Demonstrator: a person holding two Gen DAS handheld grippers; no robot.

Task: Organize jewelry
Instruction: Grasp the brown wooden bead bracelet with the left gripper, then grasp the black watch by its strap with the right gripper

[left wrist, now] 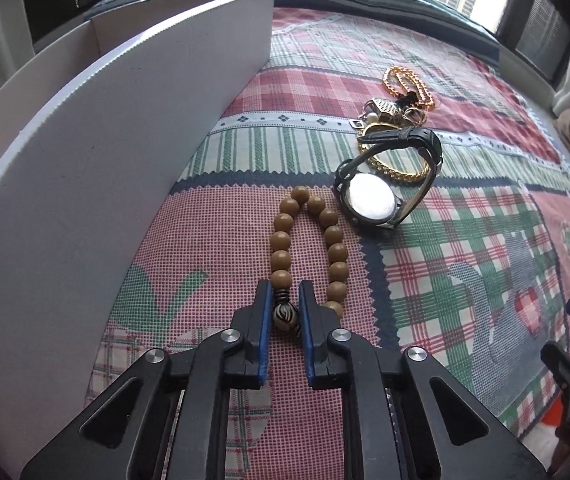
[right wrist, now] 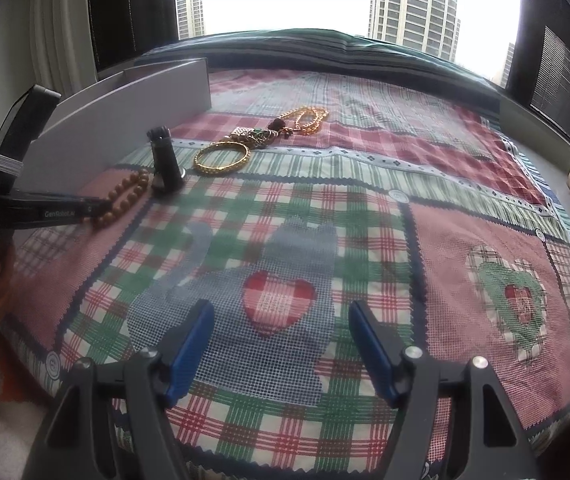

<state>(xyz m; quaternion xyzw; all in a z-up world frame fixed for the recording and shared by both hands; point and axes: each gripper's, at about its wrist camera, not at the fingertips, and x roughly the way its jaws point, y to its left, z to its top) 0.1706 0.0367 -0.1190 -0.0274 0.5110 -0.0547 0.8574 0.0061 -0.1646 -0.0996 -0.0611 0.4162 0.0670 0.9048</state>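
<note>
A brown bead bracelet (left wrist: 309, 248) lies on the patchwork bedspread, also in the right wrist view (right wrist: 125, 196). My left gripper (left wrist: 285, 300) is shut on its striped end bead (left wrist: 286, 316), low on the cloth. Beyond it a black-strap watch (left wrist: 381, 196) stands on edge, with a gold bangle (left wrist: 401, 168), small trinkets (left wrist: 389, 114) and a gold chain (left wrist: 409, 86) behind. The bangle (right wrist: 221, 158) and chain (right wrist: 311, 118) also show in the right wrist view. My right gripper (right wrist: 281, 320) is open and empty above the heart patch, well right of the jewelry.
A white cardboard box (left wrist: 85, 152) with tall walls stands at the left, close to the bracelet; it shows in the right wrist view (right wrist: 125, 120) too. The checked bedspread (right wrist: 365, 200) stretches right. A window and dark curtains are behind.
</note>
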